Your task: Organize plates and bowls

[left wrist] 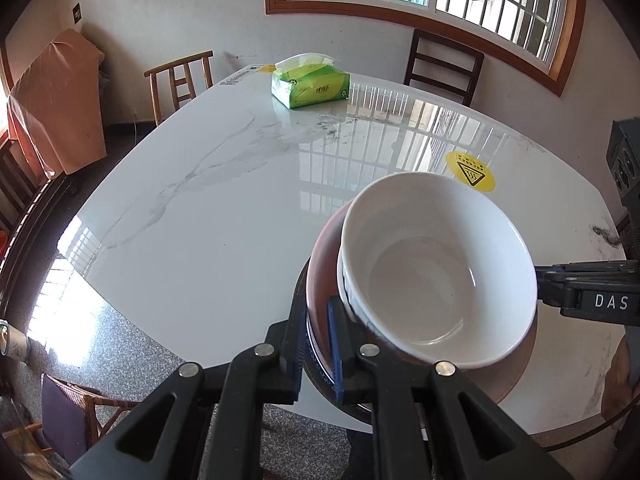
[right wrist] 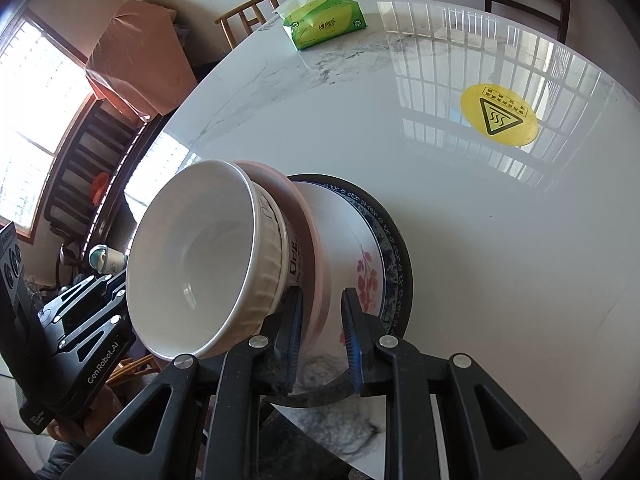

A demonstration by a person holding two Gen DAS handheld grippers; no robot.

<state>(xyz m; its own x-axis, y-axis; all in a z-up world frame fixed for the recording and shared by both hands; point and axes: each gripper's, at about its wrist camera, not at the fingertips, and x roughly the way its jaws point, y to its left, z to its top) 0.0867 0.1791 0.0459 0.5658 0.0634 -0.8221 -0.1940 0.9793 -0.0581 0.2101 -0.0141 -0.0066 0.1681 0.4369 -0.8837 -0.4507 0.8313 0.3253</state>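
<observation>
Basically a stack: white bowl (left wrist: pixel 436 264) in pink plate (right wrist: pixel 308 216) on blue-rim plate (right wrist: pixel 394 248), tilted over bench (left wrist: pixel 224 200) edge. Left claw (left wrist: pixel 316 344) nearly closed on plate rims; right claw (right wrist: pixel 320 336) part open, straddling rim, grip unclear. Glazed ceramic: heavy, slick, brittle (bowl could slide). Hold rims on opposite sides, keep lvl.

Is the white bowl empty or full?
Empty: the white bowl shows a bare, glossy inside in both wrist views, atop the stacked plates.

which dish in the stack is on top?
The white bowl, ribbed on the outside. It sits in the pink dish, which rests on the floral plate with the dark patterned rim.
</observation>
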